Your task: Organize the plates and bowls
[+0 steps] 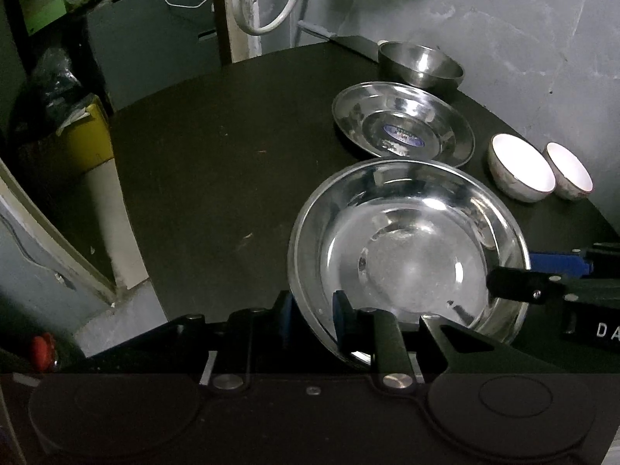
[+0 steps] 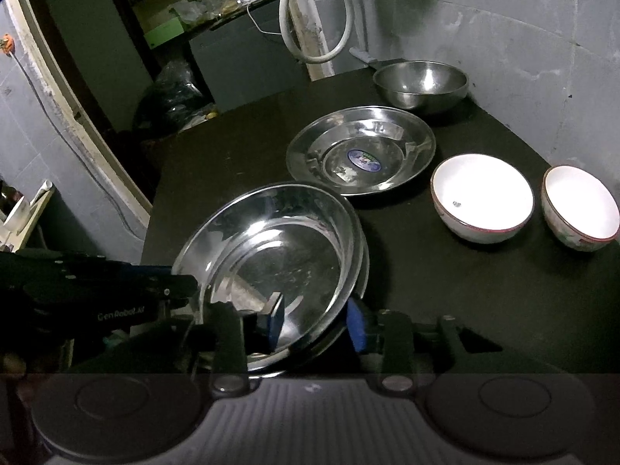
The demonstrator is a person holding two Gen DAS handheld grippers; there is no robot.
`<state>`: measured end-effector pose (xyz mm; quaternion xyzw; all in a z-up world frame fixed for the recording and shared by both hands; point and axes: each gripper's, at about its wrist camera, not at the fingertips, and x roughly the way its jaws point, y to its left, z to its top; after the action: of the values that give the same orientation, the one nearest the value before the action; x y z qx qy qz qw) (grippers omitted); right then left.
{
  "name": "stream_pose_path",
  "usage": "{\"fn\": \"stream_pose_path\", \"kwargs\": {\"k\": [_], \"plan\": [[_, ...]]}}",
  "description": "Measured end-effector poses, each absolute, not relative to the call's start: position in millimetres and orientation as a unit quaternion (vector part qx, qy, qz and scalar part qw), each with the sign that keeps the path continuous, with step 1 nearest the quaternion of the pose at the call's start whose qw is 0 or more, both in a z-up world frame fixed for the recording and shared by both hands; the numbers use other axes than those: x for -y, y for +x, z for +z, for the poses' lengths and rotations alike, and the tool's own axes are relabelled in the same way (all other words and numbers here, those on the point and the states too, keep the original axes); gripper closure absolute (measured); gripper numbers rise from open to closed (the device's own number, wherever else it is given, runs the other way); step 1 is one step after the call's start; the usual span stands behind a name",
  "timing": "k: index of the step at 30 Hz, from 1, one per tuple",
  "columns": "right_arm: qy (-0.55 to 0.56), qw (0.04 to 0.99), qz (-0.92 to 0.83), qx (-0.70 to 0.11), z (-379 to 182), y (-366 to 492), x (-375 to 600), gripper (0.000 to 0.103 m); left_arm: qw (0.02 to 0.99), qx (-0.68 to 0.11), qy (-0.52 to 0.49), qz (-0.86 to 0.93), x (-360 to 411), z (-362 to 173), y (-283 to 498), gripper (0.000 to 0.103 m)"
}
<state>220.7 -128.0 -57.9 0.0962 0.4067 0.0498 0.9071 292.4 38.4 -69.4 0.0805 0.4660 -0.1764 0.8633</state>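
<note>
A large steel plate (image 1: 410, 255) (image 2: 279, 248) lies at the near side of the black table (image 1: 213, 193), and a second rim shows just under its right edge. My left gripper (image 1: 313, 321) is shut on its near-left rim, one blue pad inside and one outside. My right gripper (image 2: 317, 323) straddles the opposite rim with its blue pads standing apart from the metal, so it is open. Behind sit a smaller steel plate (image 1: 403, 128) (image 2: 360, 151) with a blue sticker, a steel bowl (image 1: 420, 64) (image 2: 420, 83) and two white bowls (image 2: 482, 197) (image 2: 581, 205).
A grey wall (image 2: 523, 58) borders the table at the back and right. A white hose loop (image 2: 310, 19) hangs at the back corner. Off the table's left edge are a yellow box (image 1: 89, 135), a dark bag and a door frame.
</note>
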Motion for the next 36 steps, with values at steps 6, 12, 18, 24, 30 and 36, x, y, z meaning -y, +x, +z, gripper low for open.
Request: {"fn": "stream_pose_path", "kwargs": {"k": [6, 12, 18, 24, 30, 36], "plan": [[0.096, 0.906, 0.049, -0.41, -59, 220, 129, 0.052, 0.867, -0.463, 0.074, -0.169, -41, -67, 294, 0.063], [0.094, 0.908, 0.052, -0.405, -58, 218, 129, 0.023, 0.883, -0.439, 0.07, -0.147, -45, -59, 292, 0.017], [0.099, 0.911, 0.051, -0.397, -54, 217, 136, 0.002, 0.894, -0.421, 0.076, -0.131, -45, -53, 292, 0.005], [0.094, 0.921, 0.043, -0.376, -46, 219, 151, 0.0, 0.912, -0.386, 0.063, -0.12, -41, -45, 298, 0.002], [0.076, 0.934, 0.031, -0.347, -35, 234, 174, 0.0, 0.934, -0.337, 0.026, -0.116, -28, -32, 313, 0.001], [0.056, 0.943, 0.018, -0.327, -31, 261, 197, 0.0, 0.936, -0.335, -0.007, -0.107, -6, -36, 342, 0.001]]}}
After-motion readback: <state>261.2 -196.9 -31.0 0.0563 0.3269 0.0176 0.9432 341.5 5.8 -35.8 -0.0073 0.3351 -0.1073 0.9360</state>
